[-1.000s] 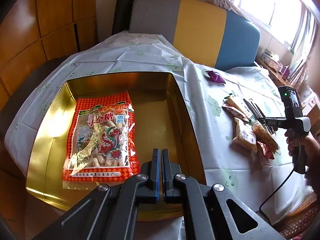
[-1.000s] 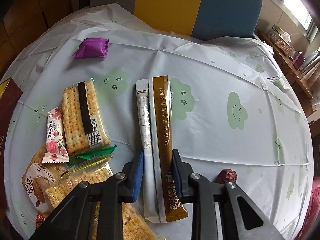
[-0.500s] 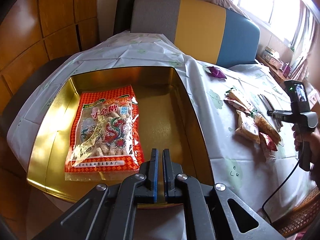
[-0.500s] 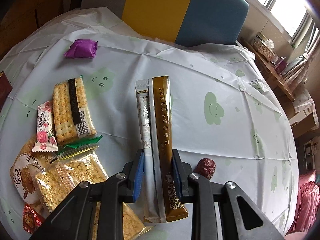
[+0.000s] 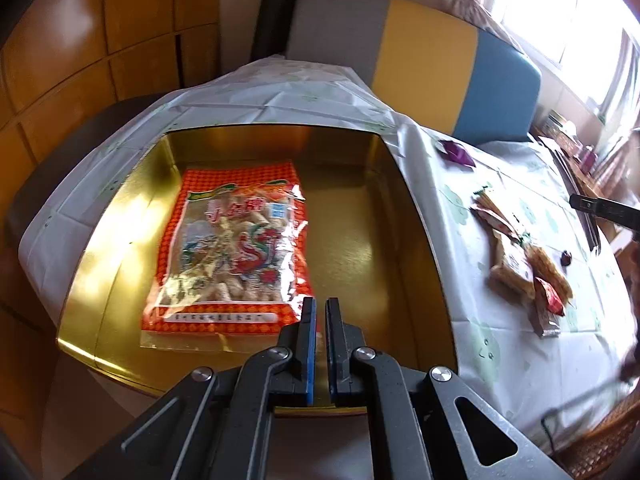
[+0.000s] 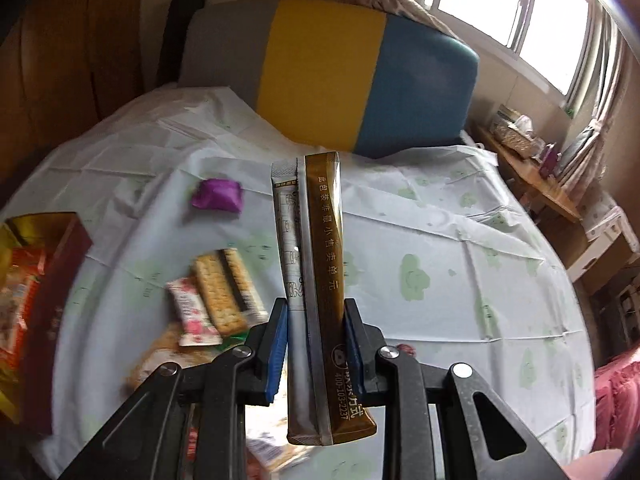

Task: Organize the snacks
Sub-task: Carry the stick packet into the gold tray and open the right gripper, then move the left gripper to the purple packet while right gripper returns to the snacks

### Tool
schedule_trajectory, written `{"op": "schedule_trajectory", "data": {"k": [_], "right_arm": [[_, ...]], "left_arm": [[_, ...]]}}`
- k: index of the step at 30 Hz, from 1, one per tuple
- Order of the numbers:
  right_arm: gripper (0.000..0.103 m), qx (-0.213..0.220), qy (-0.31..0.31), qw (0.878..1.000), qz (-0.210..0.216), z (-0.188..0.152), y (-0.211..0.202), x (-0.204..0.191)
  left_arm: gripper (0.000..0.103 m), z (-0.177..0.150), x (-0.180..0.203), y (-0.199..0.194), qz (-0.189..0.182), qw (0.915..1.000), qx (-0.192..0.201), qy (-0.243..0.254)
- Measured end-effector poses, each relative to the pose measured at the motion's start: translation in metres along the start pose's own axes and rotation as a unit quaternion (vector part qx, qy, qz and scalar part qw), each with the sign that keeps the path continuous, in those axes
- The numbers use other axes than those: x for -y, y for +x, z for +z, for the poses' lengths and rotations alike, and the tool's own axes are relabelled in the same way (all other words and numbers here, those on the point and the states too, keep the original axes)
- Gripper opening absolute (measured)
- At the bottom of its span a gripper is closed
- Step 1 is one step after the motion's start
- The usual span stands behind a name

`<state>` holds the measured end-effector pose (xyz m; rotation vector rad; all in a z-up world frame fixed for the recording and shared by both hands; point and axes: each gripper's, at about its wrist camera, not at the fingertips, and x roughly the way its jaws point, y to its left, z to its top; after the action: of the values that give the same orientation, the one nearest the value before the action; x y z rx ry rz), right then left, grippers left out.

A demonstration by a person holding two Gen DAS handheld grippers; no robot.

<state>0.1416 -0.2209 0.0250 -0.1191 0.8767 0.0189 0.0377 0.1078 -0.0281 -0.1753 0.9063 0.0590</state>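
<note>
**Stick sachets clamped and held above the table**

The right gripper (image 6: 315, 316) clenches two long stick sachets (image 6: 320, 264), one brown-gold, one silver, upright between its blue pads, clear of the tablecloth (image 6: 440, 240). The left gripper (image 5: 319, 312), jaws pressed nearly together and empty, hangs over the gold tin (image 5: 360, 248) beside the red snack bag (image 5: 236, 248) lying inside.

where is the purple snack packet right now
In the right wrist view the small purple snack packet lies alone on the white cloud-print tablecloth, left of the held brown stick sachet and beyond the cracker pack.
</note>
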Motion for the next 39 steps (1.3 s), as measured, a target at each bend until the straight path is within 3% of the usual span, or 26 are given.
{"op": "schedule_trajectory", "data": {"k": [3,6,12,16,20,31,36,39], "right_arm": [[0.026,-0.011,0.017,0.995,0.094,0.001,-0.008,-0.032],[0.026,-0.025,0.015,0.983,0.180,0.004,-0.011,-0.069],[0.026,-0.065,0.022,0.955,0.289,0.004,-0.013,-0.151],[0.032,-0.085,0.029,0.949,0.303,0.006,-0.006,-0.196],[0.039,-0.090,0.022,0.951,0.295,0.007,-0.002,-0.217],[0.040,-0.070,-0.006,0.964,0.258,-0.015,0.003,-0.188],[0.041,-0.045,-0.019,0.969,0.243,-0.024,-0.006,-0.170],[0.044,-0.025,-0.033,0.972,0.233,-0.027,-0.014,-0.163]], "left_arm": [[0.005,0.001,-0.009,-0.002,0.006,0.9999,0.003,-0.011],[0.005,0.003,-0.019,-0.003,0.014,0.9996,0.006,-0.024],[0.005,0.002,-0.036,-0.003,0.023,0.9987,0.008,-0.044],[0.005,0.001,-0.042,-0.003,0.023,0.9984,0.008,-0.052],[0.005,-0.001,-0.044,-0.003,0.024,0.9984,0.009,-0.051],[0.005,-0.003,-0.038,0.000,0.024,0.9989,0.006,-0.041],[0.018,-0.003,-0.032,-0.003,0.026,0.9991,0.009,-0.032],[0.020,-0.003,-0.030,-0.005,0.030,0.9991,0.013,-0.027]]}}
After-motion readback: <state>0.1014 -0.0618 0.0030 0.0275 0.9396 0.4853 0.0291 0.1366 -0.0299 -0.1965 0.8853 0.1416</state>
